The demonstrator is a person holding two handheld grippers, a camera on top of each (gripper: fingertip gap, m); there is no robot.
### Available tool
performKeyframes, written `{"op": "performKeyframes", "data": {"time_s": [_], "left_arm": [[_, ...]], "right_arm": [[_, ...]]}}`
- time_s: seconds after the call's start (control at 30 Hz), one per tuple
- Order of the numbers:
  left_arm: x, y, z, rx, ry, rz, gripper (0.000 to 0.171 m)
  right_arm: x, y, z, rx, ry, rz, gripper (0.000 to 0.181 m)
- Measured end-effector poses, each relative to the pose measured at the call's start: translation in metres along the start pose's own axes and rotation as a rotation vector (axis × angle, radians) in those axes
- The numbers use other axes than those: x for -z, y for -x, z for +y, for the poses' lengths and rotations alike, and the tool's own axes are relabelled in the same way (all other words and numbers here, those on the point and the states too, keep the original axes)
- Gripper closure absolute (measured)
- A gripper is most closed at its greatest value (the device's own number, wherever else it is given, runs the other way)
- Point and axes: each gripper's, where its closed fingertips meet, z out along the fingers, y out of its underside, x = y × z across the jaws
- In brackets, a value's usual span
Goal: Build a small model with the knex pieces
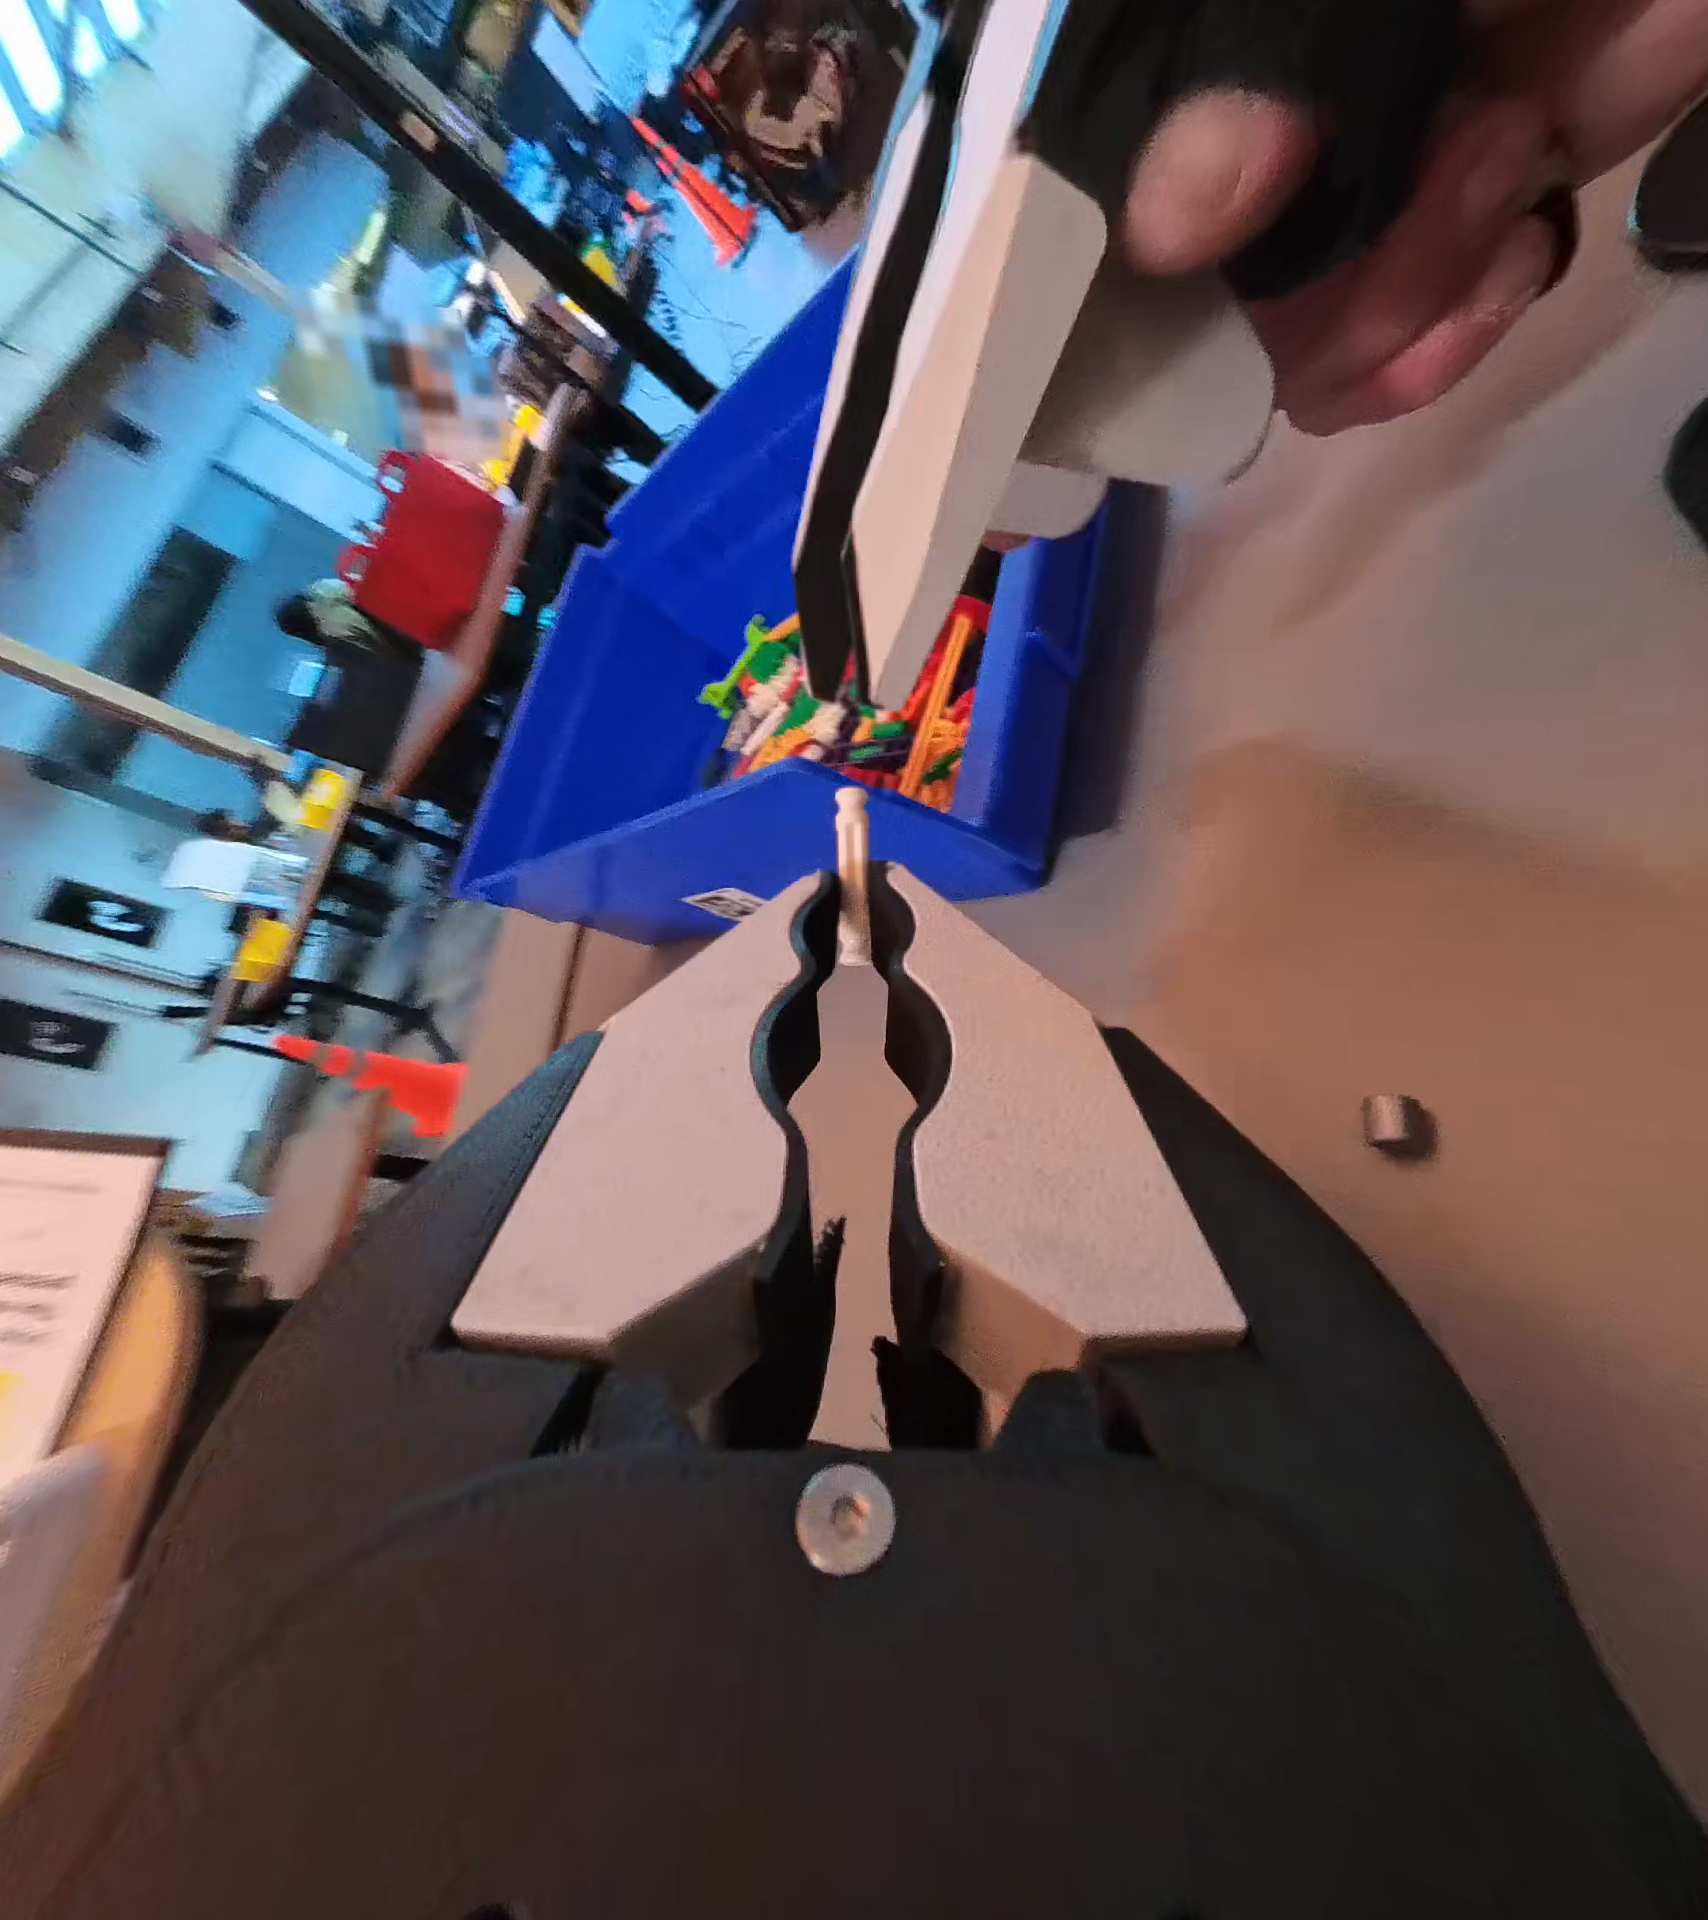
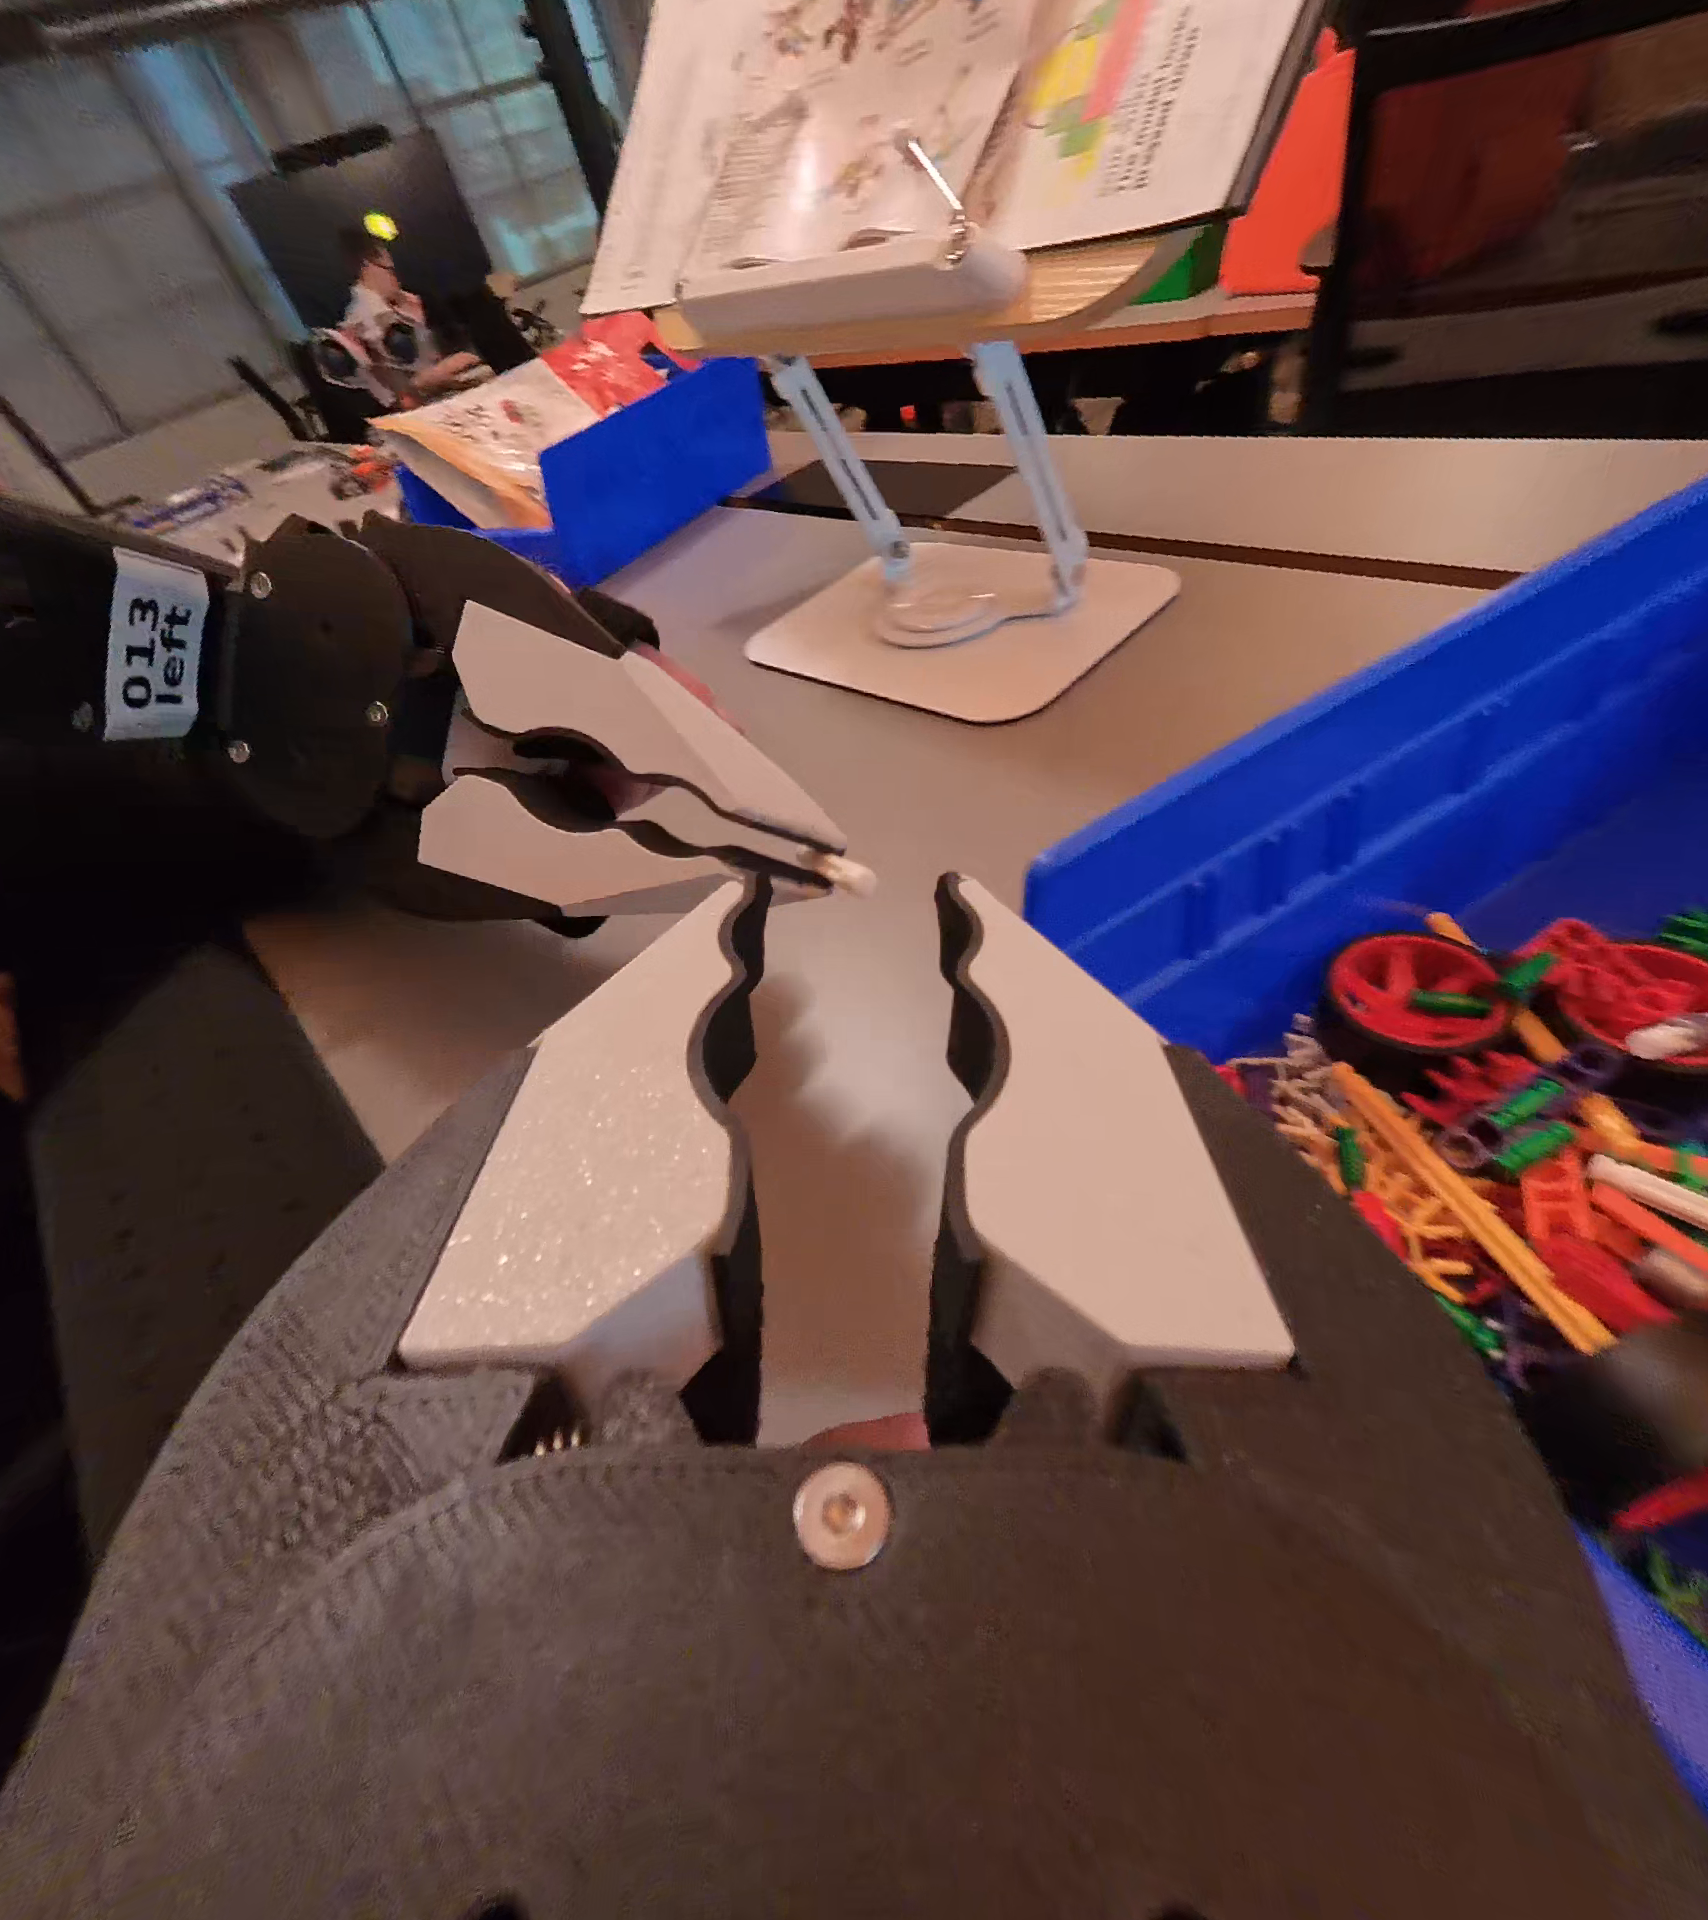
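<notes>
My left gripper (image 1: 852,883) is shut on a short white rod (image 1: 851,878), which sticks out past its tips toward the blue bin (image 1: 621,727). In the right wrist view the left gripper (image 2: 808,868) comes in from the left with the white rod (image 2: 850,878) pinched at its tips. My right gripper (image 2: 855,888) is open and empty above the grey table (image 2: 933,790), its left fingertip just below the rod. In the left wrist view the right gripper (image 1: 850,681) hangs over the bin's contents.
The blue bin (image 2: 1452,748) at the right holds several colourful rods, connectors and red wheels (image 2: 1401,992). An open book rests on a white stand (image 2: 964,634) behind. A second blue bin (image 2: 652,468) stands at back left. A small grey cylinder (image 1: 1390,1122) lies on the table. Both grippers' tips are close together, under 4 cm apart.
</notes>
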Motion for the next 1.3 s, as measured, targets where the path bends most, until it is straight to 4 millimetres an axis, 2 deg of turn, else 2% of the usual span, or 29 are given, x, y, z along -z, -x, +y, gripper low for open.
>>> {"op": "performKeyframes", "data": {"time_s": [0.17,0.3,0.43,0.5,0.57,0.67,0.77,0.83,0.97,1.1,1.17,1.27,1.3], "left_arm": [[0.012,-0.004,-0.017,-0.054,-0.060,-0.025,0.168],[0.017,-0.002,-0.019,-0.053,-0.085,-0.042,0.168],[0.021,0.004,-0.021,-0.067,-0.099,-0.074,0.168],[0.020,0.005,-0.015,-0.036,-0.071,-0.056,0.165],[0.020,-0.001,-0.006,-0.014,-0.042,-0.002,0.155],[0.020,-0.026,0.010,0.067,0.018,0.177,0.151],[0.025,-0.057,0.017,0.197,0.047,0.394,0.148],[0.027,-0.066,0.019,0.232,0.052,0.454,0.149],[0.028,-0.092,0.031,0.233,0.122,0.565,0.149],[0.024,-0.112,0.041,0.201,0.161,0.598,0.152],[0.020,-0.114,0.040,0.215,0.152,0.583,0.164],[0.017,-0.113,0.040,0.217,0.144,0.565,0.164],[0.015,-0.106,0.040,0.198,0.134,0.519,0.165]], "right_arm": [[-0.012,0.017,0.002,-0.022,0.000,-0.063,0.157],[-0.014,0.023,0.000,-0.005,-0.005,-0.068,0.176],[-0.013,0.024,-0.008,0.056,-0.016,-0.027,0.177],[-0.007,0.010,-0.015,0.091,-0.026,0.052,0.177],[0.003,-0.018,-0.020,0.148,-0.012,0.209,0.177],[0.018,-0.061,-0.016,0.191,0.053,0.405,0.176],[0.026,-0.092,-0.001,0.155,0.144,0.513,0.142],[0.030,-0.099,0.002,0.196,0.168,0.563,0.140],[0.027,-0.088,-0.003,0.209,0.121,0.544,0.141],[0.025,-0.080,-0.006,0.234,0.105,0.542,0.143],[0.023,-0.073,-0.008,0.228,0.087,0.520,0.143],[0.020,-0.058,-0.010,0.229,0.073,0.474,0.144],[0.018,-0.050,-0.010,0.223,0.065,0.442,0.144]]}}
